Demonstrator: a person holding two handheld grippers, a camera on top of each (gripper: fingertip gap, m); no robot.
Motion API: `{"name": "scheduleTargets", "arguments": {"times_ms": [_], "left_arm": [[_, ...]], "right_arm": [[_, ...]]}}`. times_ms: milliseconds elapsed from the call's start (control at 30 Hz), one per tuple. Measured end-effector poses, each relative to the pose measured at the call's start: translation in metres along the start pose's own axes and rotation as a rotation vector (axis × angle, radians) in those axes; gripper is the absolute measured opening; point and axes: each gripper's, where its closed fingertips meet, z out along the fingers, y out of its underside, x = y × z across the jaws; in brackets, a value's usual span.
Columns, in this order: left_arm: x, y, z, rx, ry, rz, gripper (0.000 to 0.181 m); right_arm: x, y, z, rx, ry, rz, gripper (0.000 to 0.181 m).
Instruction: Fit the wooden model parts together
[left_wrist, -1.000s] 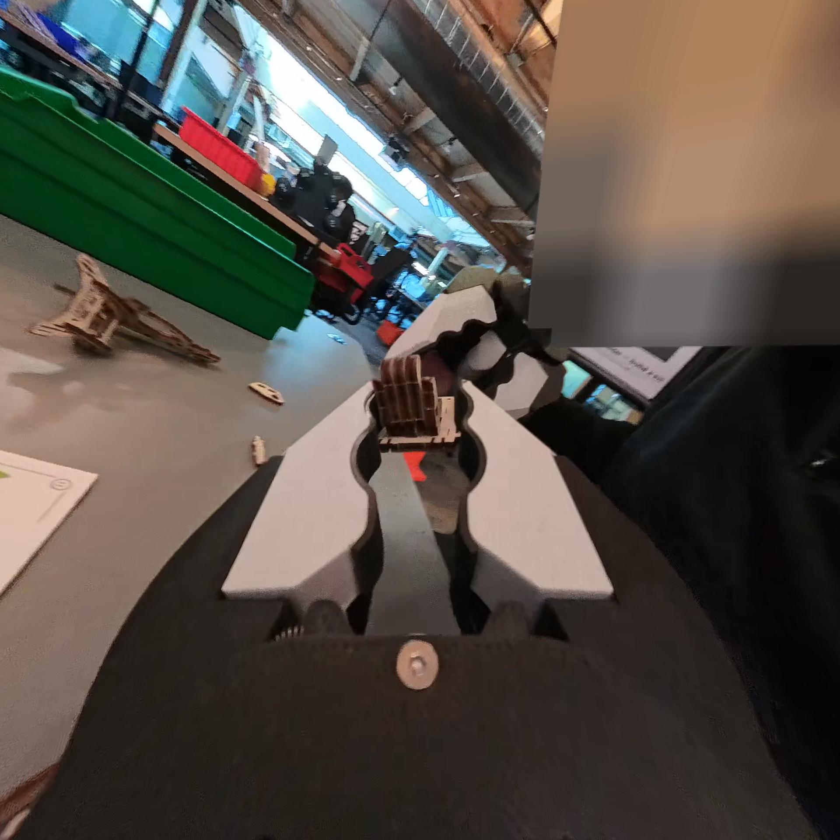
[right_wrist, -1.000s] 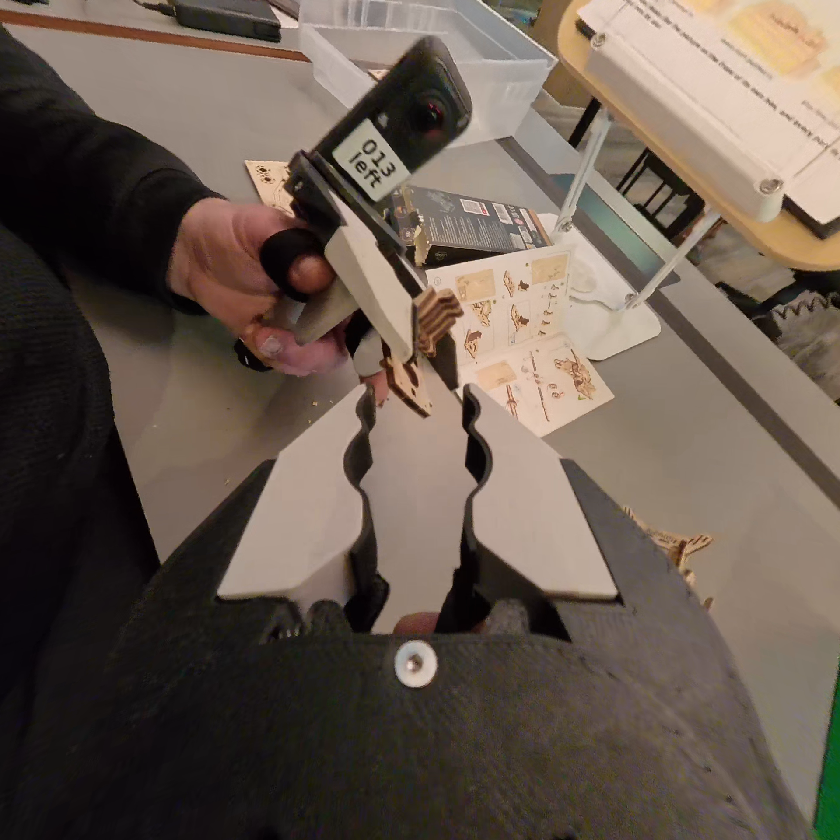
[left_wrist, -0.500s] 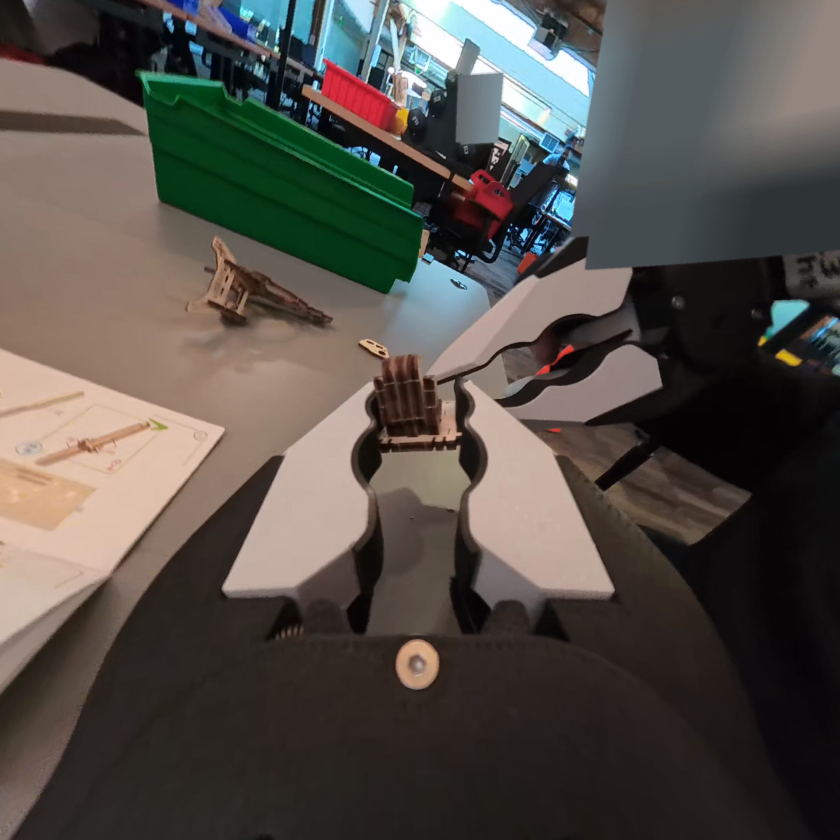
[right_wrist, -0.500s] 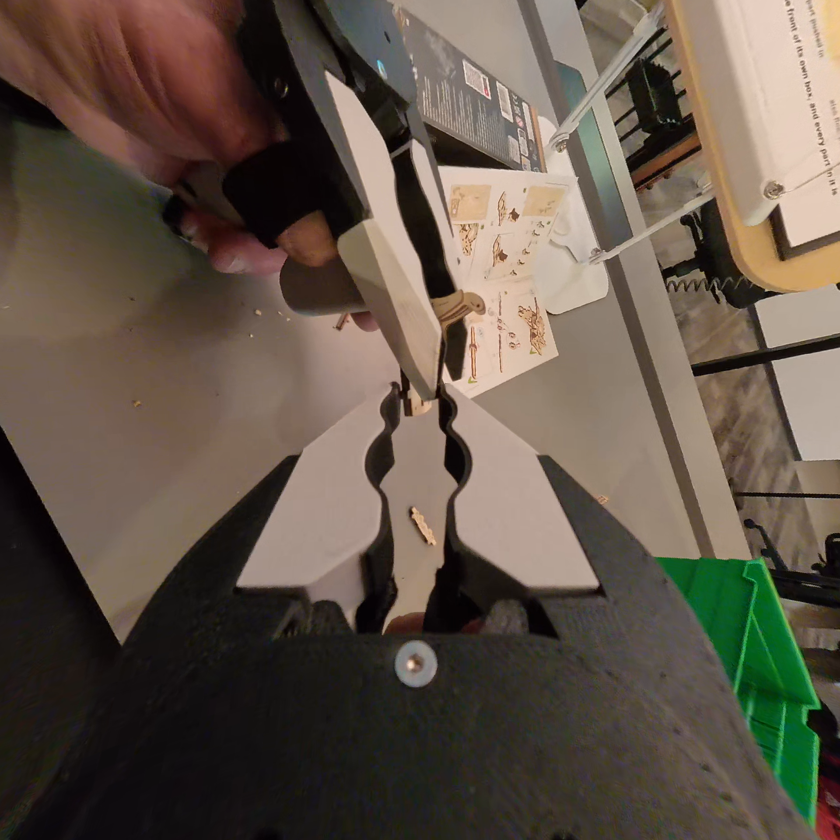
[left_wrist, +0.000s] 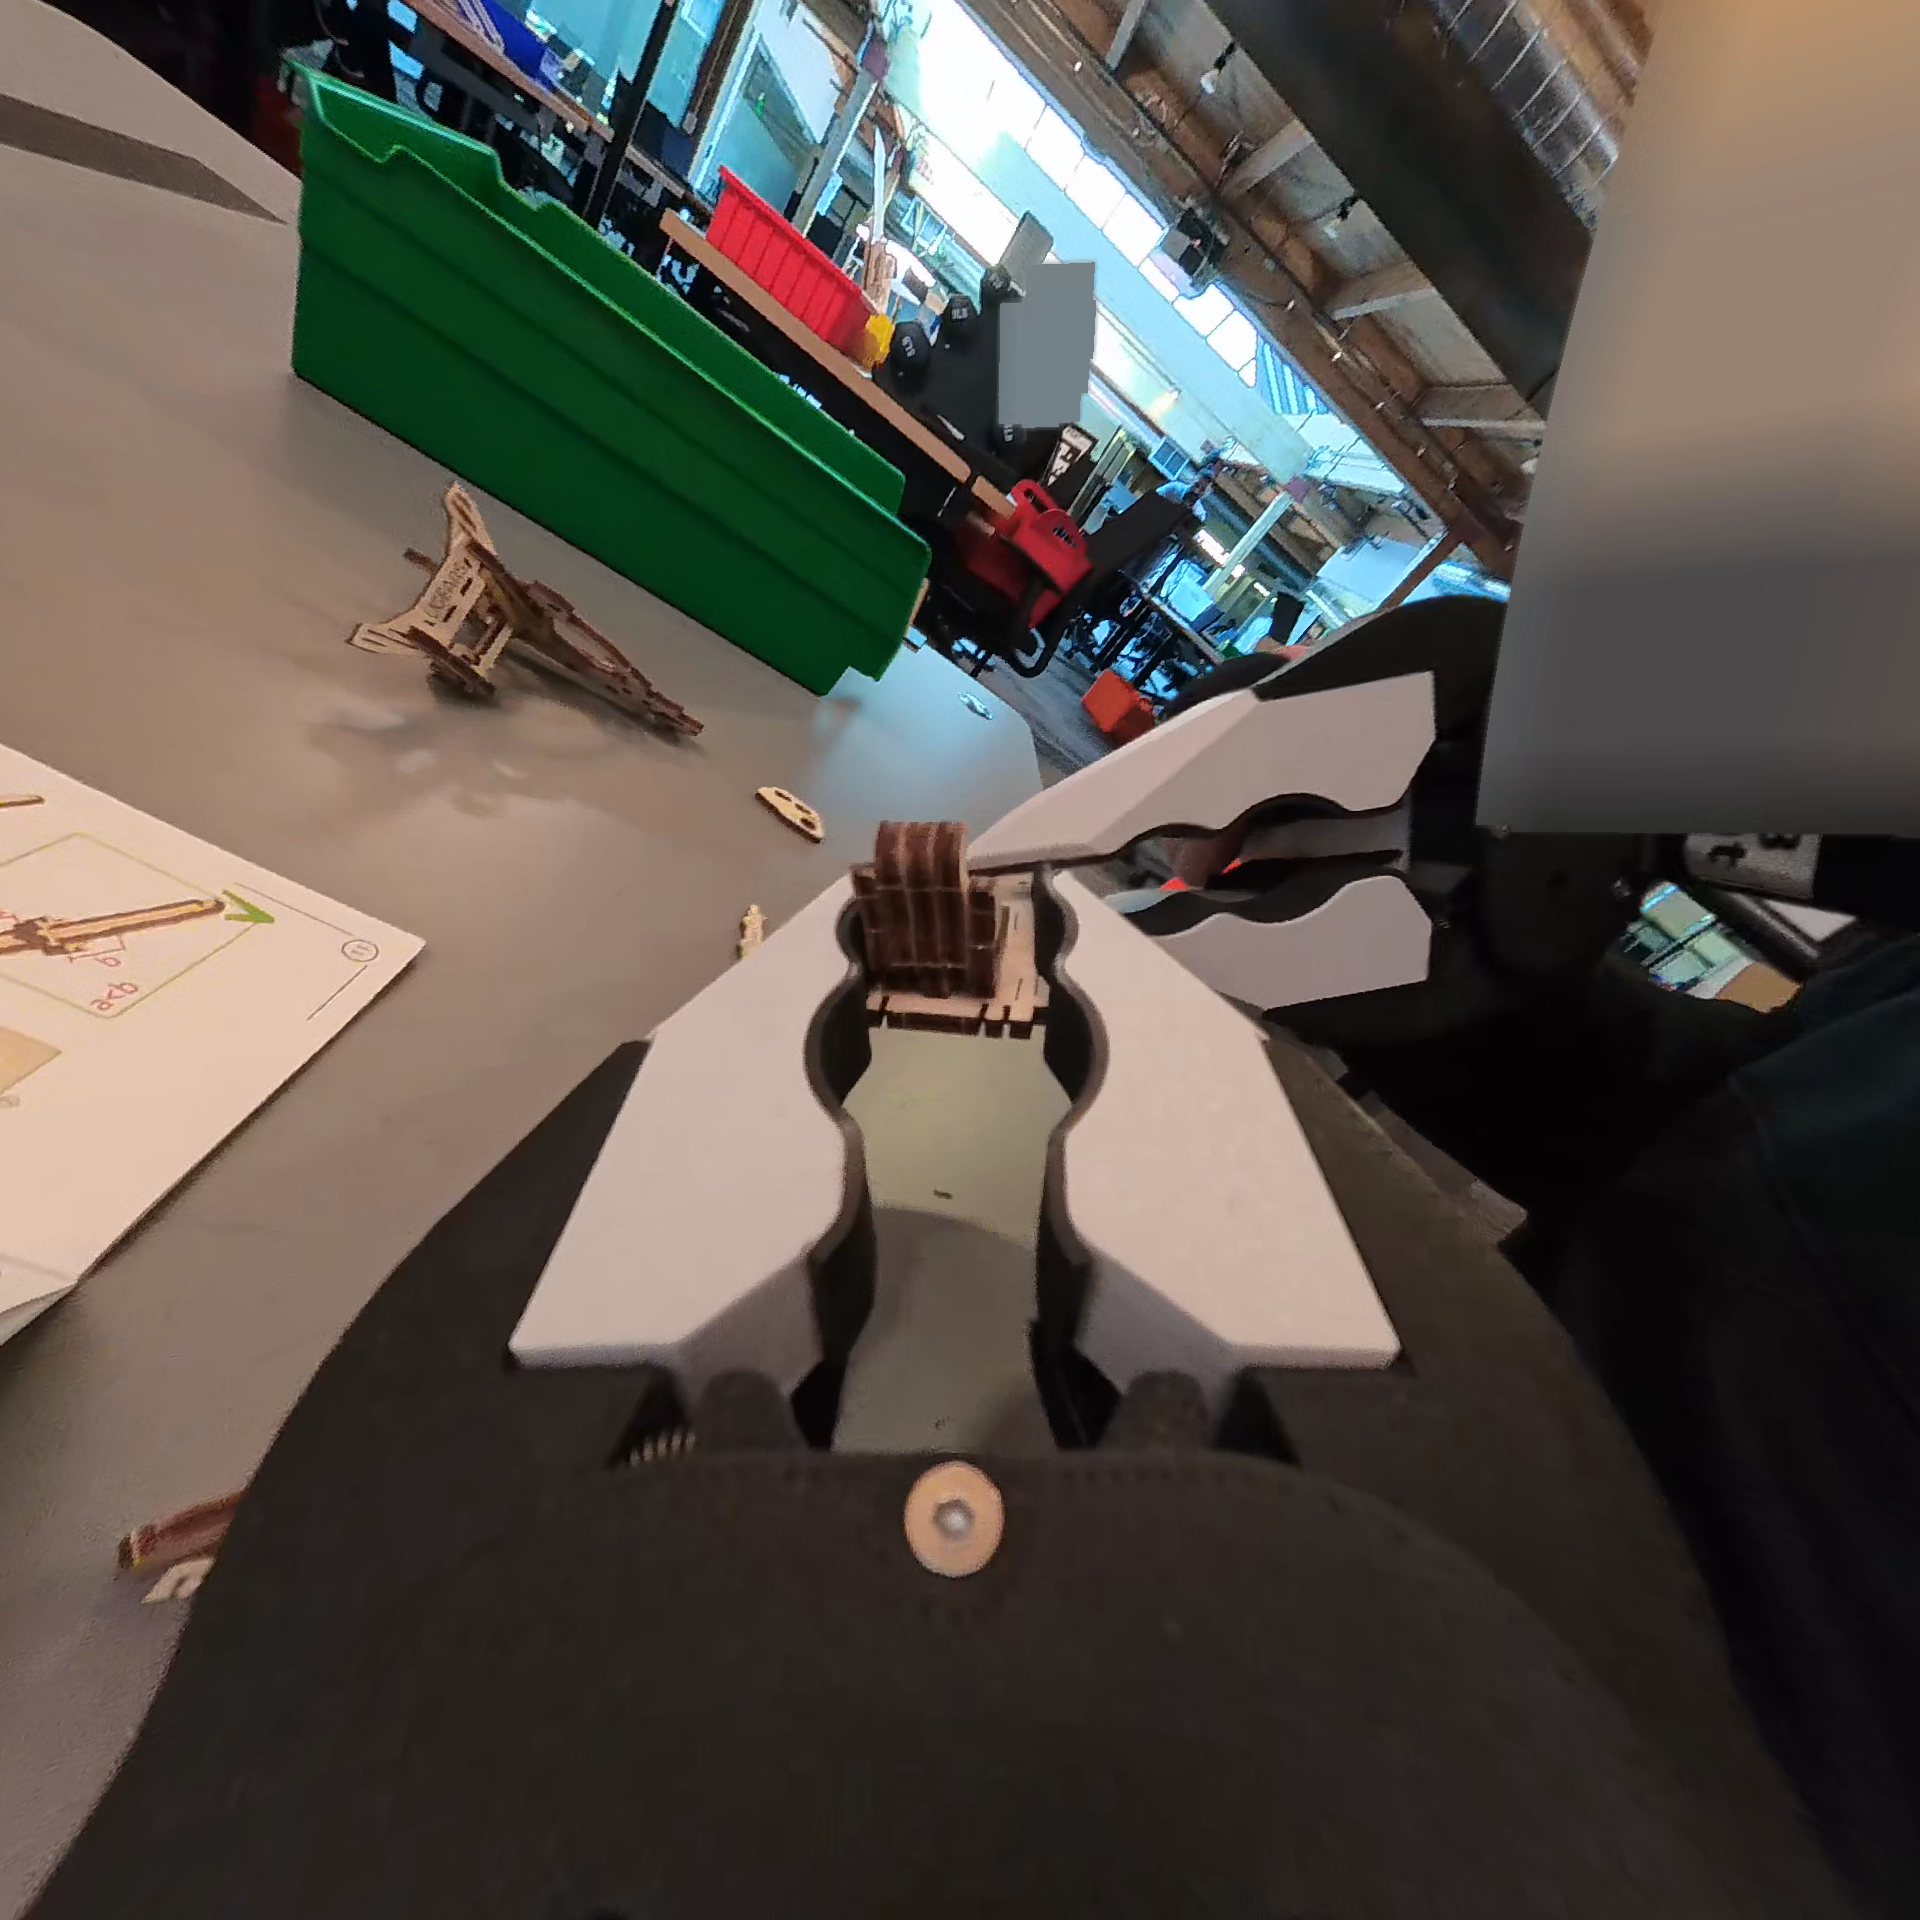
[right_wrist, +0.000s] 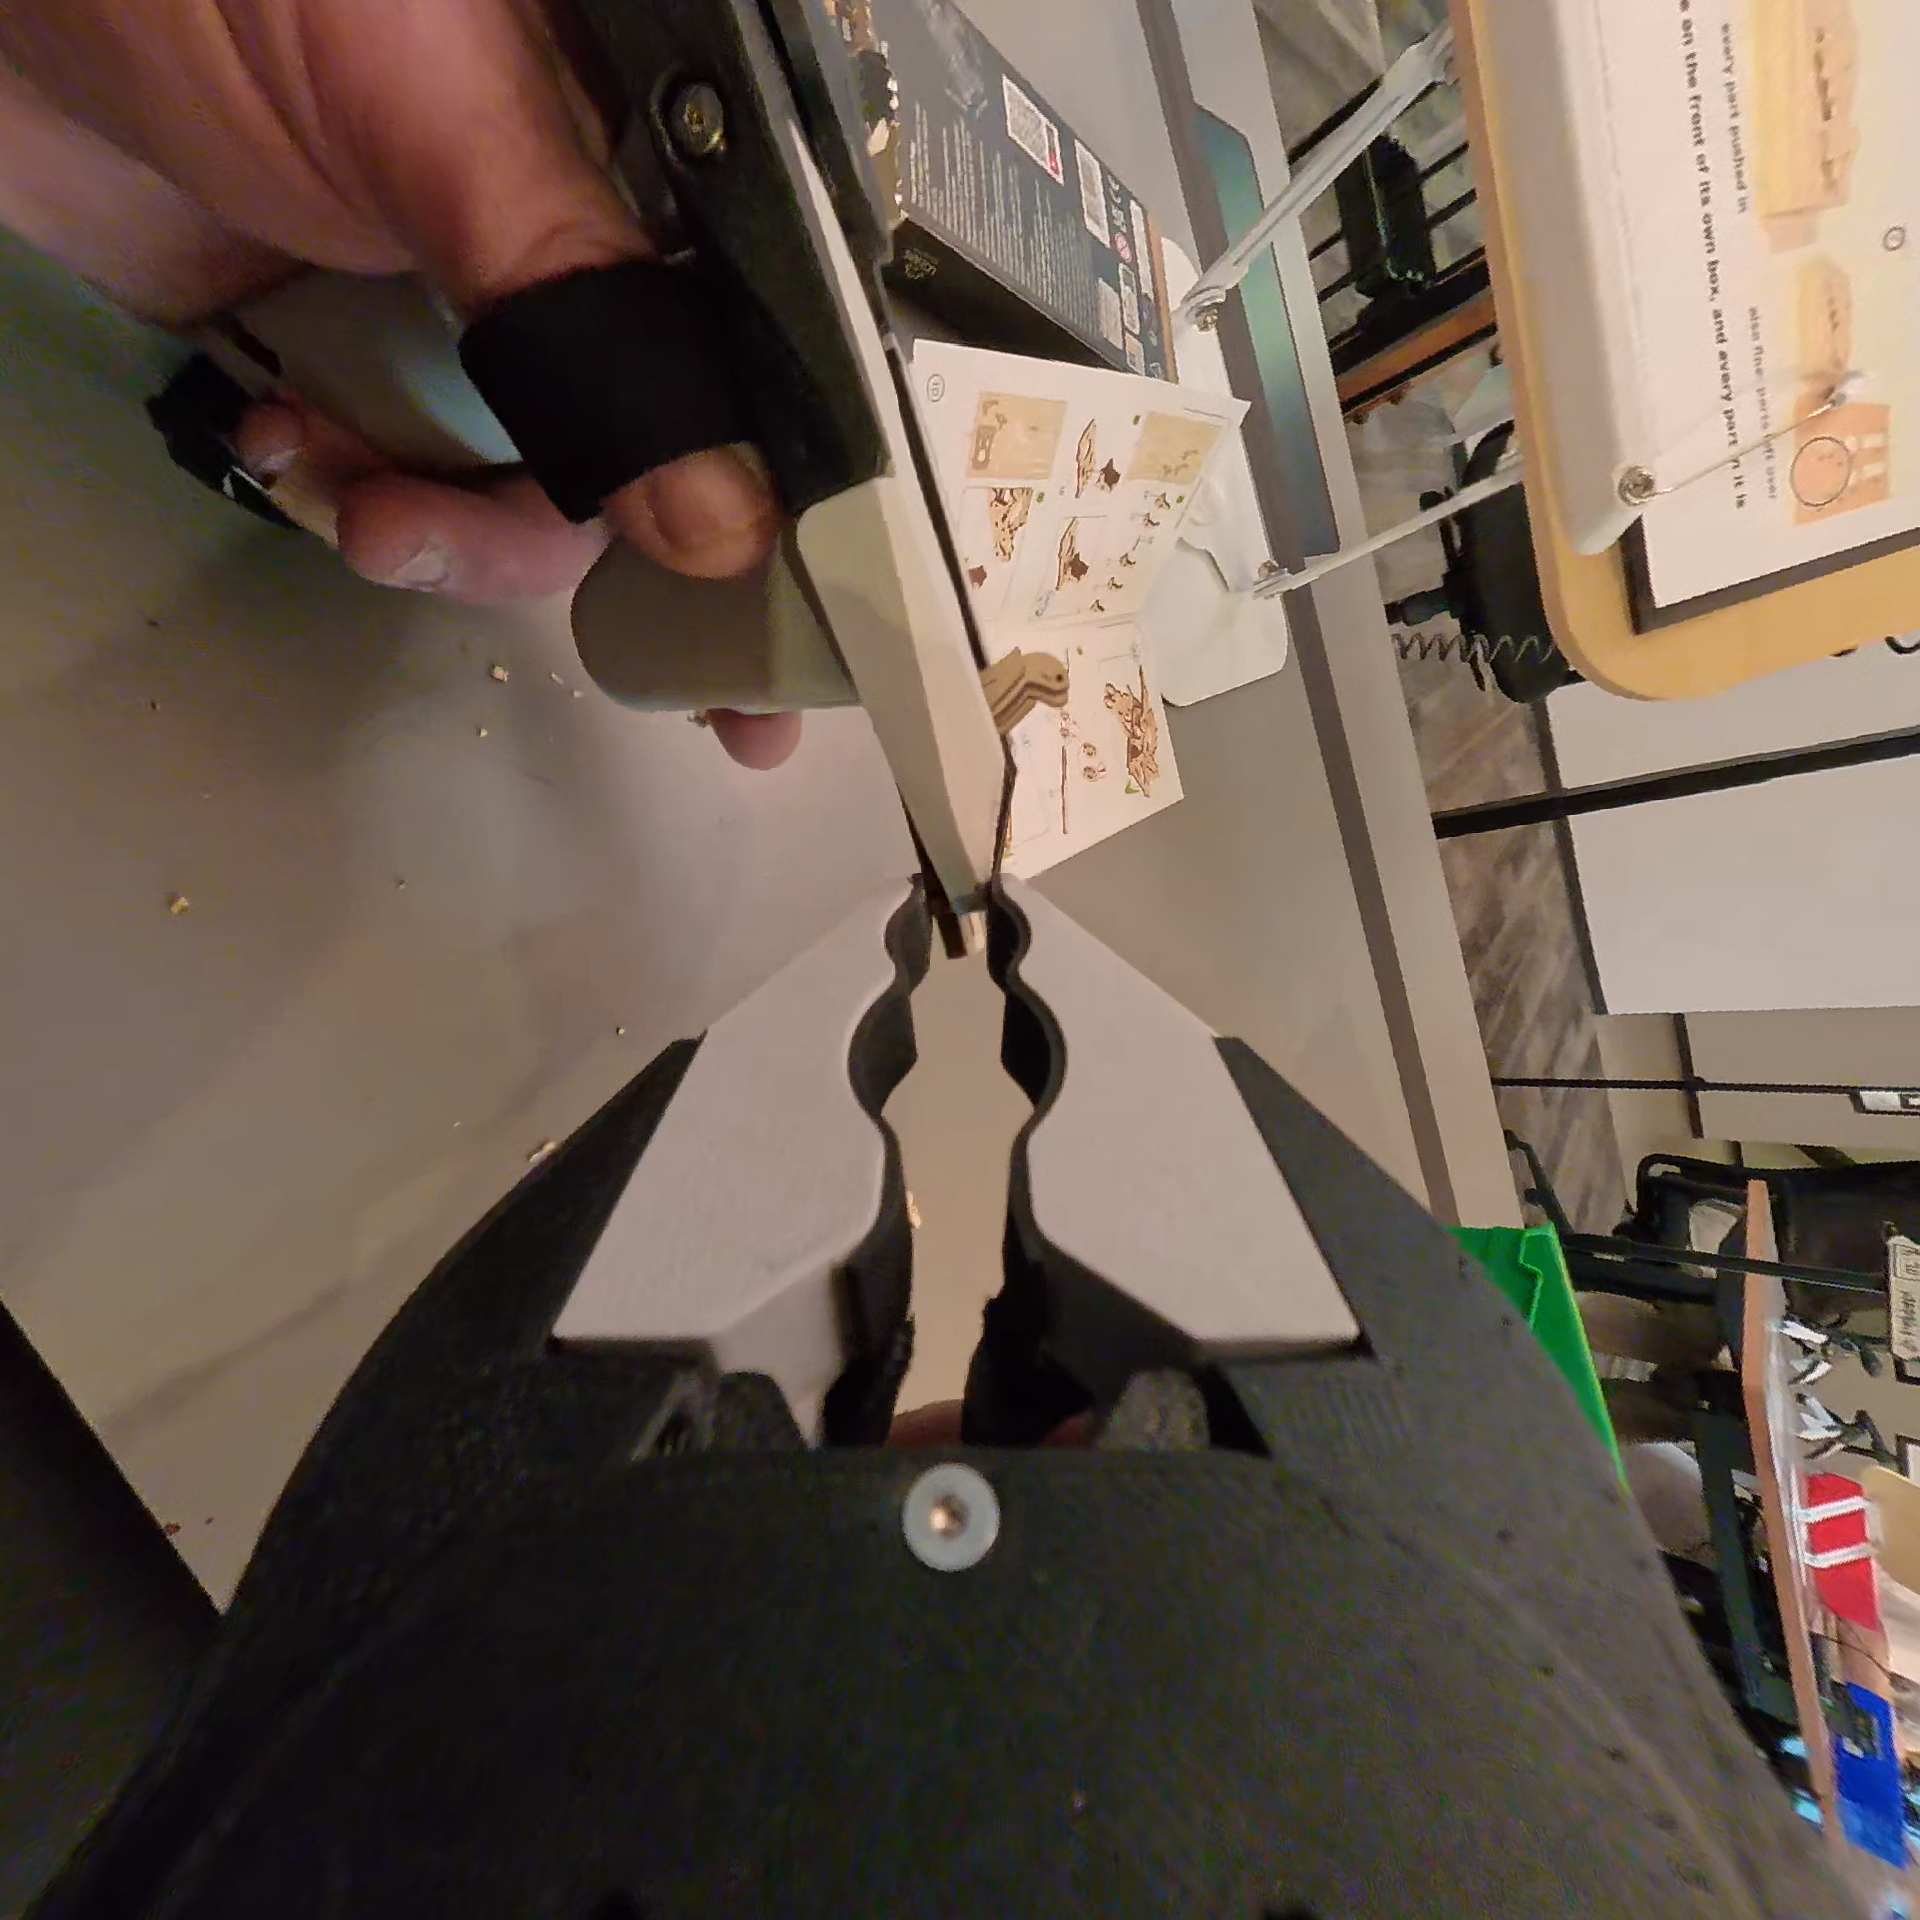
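Slippage is the risk: left gripper (left_wrist: 951, 951) clamps the wooden subassembly (left_wrist: 935, 935) above the table, right gripper (right_wrist: 951, 914) pinches its edge, and uneven squeezing could snap thin plywood.

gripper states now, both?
Left gripper: closed on the wooden subassembly.
Right gripper: nearly closed at that subassembly's edge; grip cannot be told.

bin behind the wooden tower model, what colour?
Green bin, plain with no pattern; shows best in the left wrist view.
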Motion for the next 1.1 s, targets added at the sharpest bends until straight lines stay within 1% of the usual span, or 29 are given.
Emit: {"name": "scheduleTargets", "arguments": {"times_ms": [167, 367, 433, 467, 667, 733, 800, 933, 1000, 1100], "left_arm": [[0.004, -0.002, 0.000, 0.017, 0.052, -0.044, 0.026], [0.009, -0.002, 0.002, 0.015, 0.139, -0.143, 0.027], [0.011, -0.005, 0.001, 0.029, 0.173, -0.180, 0.034], [0.012, -0.006, 0.000, 0.032, 0.180, -0.192, 0.033], [0.012, -0.003, 0.001, 0.012, 0.188, -0.197, 0.039], [0.009, -0.001, 0.002, 0.007, 0.167, -0.182, 0.033], [0.008, 0.001, 0.003, -0.005, 0.150, -0.165, 0.033], [0.011, -0.001, 0.004, -0.004, 0.169, -0.154, 0.039], [0.016, -0.002, 0.005, 0.006, 0.194, -0.154, 0.047], [0.019, -0.007, 0.005, 0.023, 0.204, -0.118, 0.053]], "right_arm": [[0.002, -0.003, -0.003, 0.032, -0.001, 0.031, 0.007], [0.002, -0.005, -0.006, 0.114, -0.054, 0.135, 0.007], [0.002, -0.005, -0.007, 0.122, -0.063, 0.151, 0.006], [0.001, -0.003, -0.006, 0.108, -0.064, 0.141, 0.005], [-0.003, 0.002, -0.004, 0.092, -0.081, 0.132, 0.003], [-0.004, 0.005, -0.003, 0.077, -0.085, 0.128, 0.003], [-0.005, 0.007, -0.002, 0.067, -0.090, 0.126, 0.003], [-0.005, 0.010, -0.001, 0.044, -0.093, 0.136, 0.003], [-0.004, 0.010, -0.002, 0.041, -0.093, 0.127, 0.002], [-0.001, 0.010, -0.005, 0.042, -0.088, 0.130, 0.002]]}}
